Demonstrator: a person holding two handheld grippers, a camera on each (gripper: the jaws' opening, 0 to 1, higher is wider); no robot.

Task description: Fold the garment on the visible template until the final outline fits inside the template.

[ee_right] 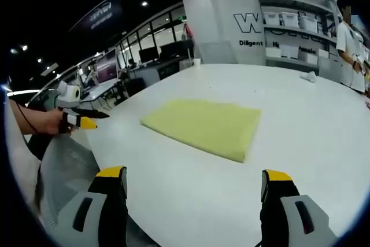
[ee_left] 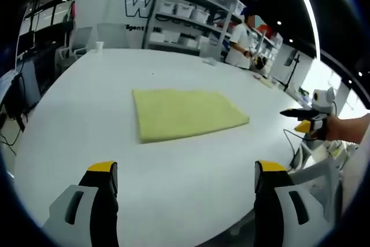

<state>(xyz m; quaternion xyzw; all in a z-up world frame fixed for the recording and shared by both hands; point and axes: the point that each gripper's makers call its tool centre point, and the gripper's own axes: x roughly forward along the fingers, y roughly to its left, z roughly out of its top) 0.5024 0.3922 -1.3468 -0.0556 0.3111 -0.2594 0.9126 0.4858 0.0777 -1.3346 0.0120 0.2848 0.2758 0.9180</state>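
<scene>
Both tongs, left (ee_left: 185,180) and right (ee_right: 193,186), hang wide apart, empty, short of the flat yellow folded cloth (ee_left: 186,114) on the white table (ee_left: 87,102), apparently finished.

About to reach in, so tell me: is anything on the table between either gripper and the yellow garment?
No. Bare white table lies between both open grippers and the folded yellow garment; nothing visible stands in the way.

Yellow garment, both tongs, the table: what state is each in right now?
Yellow garment: folded into a flat rectangle, lying on the table, untouched.
Left tongs: open, empty, back from the garment.
Right tongs: open, empty, back from the garment.
White table: no template outline can be made out around the garment.
</scene>
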